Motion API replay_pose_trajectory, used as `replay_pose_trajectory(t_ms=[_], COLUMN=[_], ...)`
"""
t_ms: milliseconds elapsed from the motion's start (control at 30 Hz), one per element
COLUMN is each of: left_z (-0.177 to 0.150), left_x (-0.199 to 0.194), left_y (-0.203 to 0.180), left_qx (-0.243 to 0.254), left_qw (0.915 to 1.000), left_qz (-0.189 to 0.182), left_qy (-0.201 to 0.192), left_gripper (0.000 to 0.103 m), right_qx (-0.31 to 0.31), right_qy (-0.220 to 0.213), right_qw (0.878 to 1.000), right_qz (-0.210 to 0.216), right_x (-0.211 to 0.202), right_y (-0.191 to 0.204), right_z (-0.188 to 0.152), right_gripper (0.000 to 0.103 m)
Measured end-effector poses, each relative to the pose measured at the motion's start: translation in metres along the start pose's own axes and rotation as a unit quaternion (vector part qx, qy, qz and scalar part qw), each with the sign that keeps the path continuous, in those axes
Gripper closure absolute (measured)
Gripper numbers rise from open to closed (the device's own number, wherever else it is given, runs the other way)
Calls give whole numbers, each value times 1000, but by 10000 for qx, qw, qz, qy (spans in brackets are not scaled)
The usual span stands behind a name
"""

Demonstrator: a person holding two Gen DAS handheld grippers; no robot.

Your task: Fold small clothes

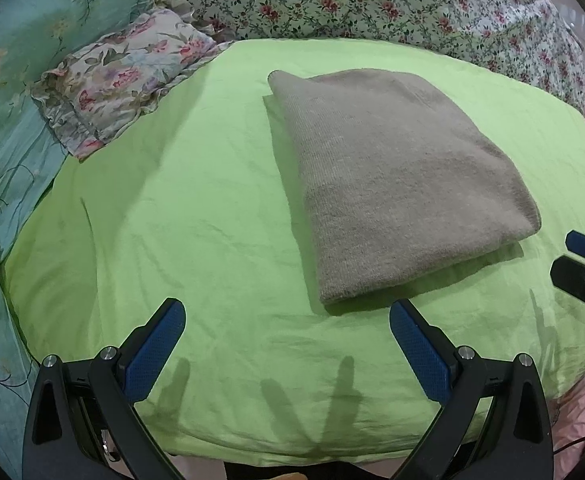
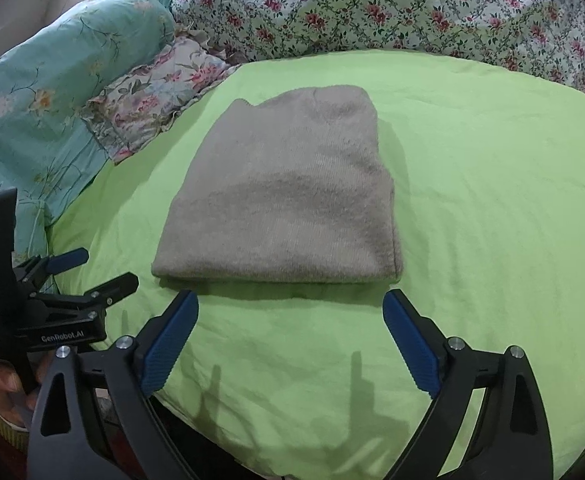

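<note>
left gripper: wide apart, empty | right gripper: wide apart, empty, just short of folded garment | garment's lower layers hidden

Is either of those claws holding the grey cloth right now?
No, the grey cloth lies folded on the green sheet, with both grippers open and clear of it.

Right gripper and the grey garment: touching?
Apart. In the right wrist view the right gripper stands open short of the folded grey garment, with a strip of green sheet showing between its fingertips and the garment's near edge.
</note>
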State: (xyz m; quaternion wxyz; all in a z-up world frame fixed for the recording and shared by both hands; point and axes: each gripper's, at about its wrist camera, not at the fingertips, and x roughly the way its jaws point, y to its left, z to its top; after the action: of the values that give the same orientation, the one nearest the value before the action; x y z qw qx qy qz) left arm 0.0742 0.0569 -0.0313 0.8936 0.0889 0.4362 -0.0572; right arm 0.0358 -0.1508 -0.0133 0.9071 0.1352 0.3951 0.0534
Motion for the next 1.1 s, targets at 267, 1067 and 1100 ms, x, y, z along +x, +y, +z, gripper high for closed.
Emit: replay_pose_trajectory(t_ms=[267, 1067, 1100], left_z=[1, 1, 1], left_x=[1, -14, -14], left_y=[-1, -6, -6], left_qx=[56, 164, 163], left_qw=[10000, 9998, 9998], left_qz=[31, 18, 18], left_qy=[-4, -82, -77], left_gripper=[1, 1, 1], right_qx=[-130, -260, -250], right_qy=[131, 277, 287], right_qw=[9998, 9993, 9993], right_qz=[-36, 10, 7], right_x=[7, 3, 4], right_y=[2, 8, 8], right_z=[-1, -2, -2], right_gripper=[5, 2, 2])
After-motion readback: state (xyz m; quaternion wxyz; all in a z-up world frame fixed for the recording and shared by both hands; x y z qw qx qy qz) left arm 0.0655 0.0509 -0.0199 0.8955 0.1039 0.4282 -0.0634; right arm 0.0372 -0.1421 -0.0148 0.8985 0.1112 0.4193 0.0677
